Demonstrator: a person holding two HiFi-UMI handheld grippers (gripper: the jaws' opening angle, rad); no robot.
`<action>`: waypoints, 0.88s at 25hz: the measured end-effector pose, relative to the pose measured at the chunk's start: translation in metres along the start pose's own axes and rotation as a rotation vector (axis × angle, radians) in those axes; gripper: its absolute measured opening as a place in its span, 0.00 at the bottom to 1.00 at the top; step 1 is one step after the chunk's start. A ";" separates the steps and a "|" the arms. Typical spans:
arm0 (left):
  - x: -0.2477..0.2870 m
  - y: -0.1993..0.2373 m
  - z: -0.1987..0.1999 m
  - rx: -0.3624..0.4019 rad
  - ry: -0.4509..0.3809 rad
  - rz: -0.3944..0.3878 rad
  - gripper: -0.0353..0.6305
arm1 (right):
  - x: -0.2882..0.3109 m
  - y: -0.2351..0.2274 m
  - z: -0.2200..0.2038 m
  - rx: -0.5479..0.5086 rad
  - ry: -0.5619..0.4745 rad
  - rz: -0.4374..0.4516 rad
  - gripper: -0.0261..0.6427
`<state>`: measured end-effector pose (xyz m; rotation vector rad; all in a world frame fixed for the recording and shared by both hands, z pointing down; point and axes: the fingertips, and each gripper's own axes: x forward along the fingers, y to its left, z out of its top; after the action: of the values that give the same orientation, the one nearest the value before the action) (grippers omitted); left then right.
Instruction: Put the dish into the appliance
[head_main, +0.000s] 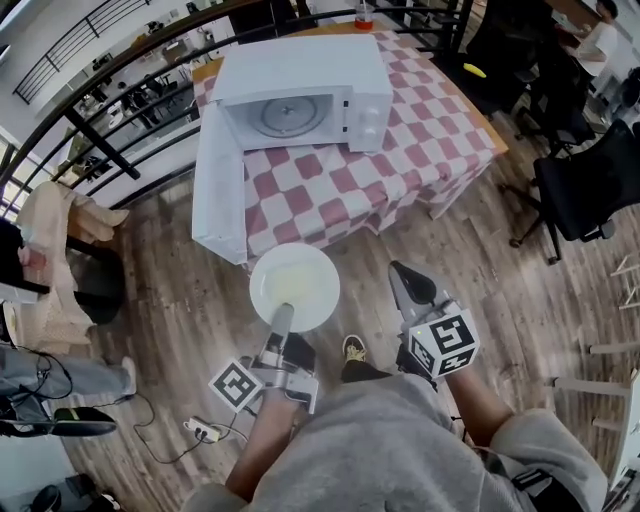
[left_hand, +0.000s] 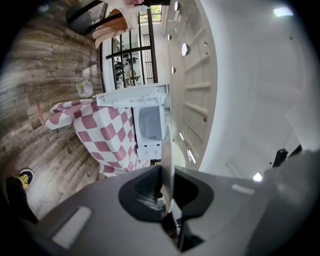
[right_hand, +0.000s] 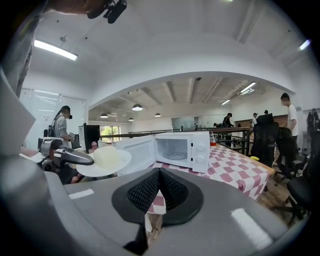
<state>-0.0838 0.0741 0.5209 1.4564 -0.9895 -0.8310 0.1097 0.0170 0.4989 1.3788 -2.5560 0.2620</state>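
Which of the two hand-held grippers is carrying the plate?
The left hand-held gripper, clamped on the white plate's rim; the right hand-held gripper is shut with nothing between its jaws.

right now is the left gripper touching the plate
Touching. The left gripper view shows the left gripper with its jaws closed on the rim of the plate, seen edge-on between them.

Place: we take this for an open-plan office.
Beside the table (head_main: 440, 150): we see black office chairs (head_main: 590, 185) on a wood floor (head_main: 180, 300).
Behind the table: a railing (head_main: 100, 85), people (right_hand: 289, 112) standing.
Above the table: strip lights (right_hand: 55, 50), high white ceiling (right_hand: 175, 55).
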 end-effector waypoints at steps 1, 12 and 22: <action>0.004 -0.001 0.000 0.001 -0.003 -0.001 0.09 | 0.002 -0.002 0.002 0.002 -0.005 0.006 0.04; 0.037 -0.011 0.001 0.014 -0.038 -0.026 0.09 | 0.026 -0.014 0.019 0.030 -0.066 0.064 0.04; 0.052 -0.016 -0.002 0.036 -0.056 -0.035 0.09 | 0.035 -0.013 0.033 0.041 -0.120 0.116 0.04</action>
<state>-0.0588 0.0271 0.5076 1.4916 -1.0283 -0.8880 0.0980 -0.0263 0.4773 1.2985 -2.7489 0.2608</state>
